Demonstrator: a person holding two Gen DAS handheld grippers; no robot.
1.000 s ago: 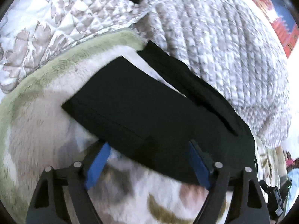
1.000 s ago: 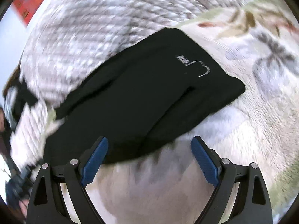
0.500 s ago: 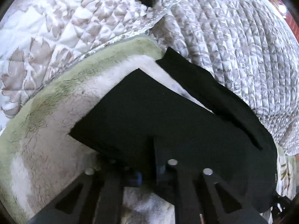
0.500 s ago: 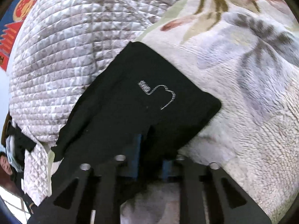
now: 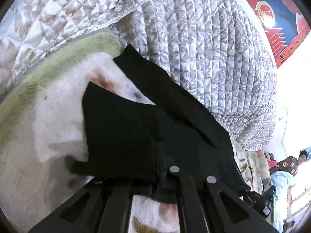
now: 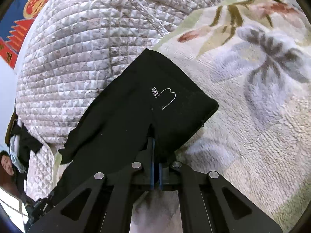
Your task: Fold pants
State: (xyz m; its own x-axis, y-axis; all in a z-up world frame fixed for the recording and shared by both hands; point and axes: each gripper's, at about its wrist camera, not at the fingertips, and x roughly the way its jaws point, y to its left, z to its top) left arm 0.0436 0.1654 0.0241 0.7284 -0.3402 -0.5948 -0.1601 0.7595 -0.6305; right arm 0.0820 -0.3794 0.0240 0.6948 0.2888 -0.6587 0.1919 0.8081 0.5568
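Pinching near edge of pants [image 5: 124, 128] w/ both grippers, left [image 5: 155, 189] & right [image 6: 155, 176] clamped on cloth: soft, light, floppy, prob sags between grips.

Matt black cloth pants [image 6: 136, 104], fluffy fleece blanket [image 6: 252, 128]

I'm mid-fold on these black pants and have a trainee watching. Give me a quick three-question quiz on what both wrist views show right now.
1. True or false: both the left gripper and the right gripper are shut on the black fabric pants.
2. What marks the pants near the right gripper? A) white stitched outline with a small label B) red stripe C) metal zipper
3. Fill in: the pants lie partly on a plush floral fleece blanket and partly against a grey-white ______ bedspread.

Key: 1 true; 2 A; 3 quilted.
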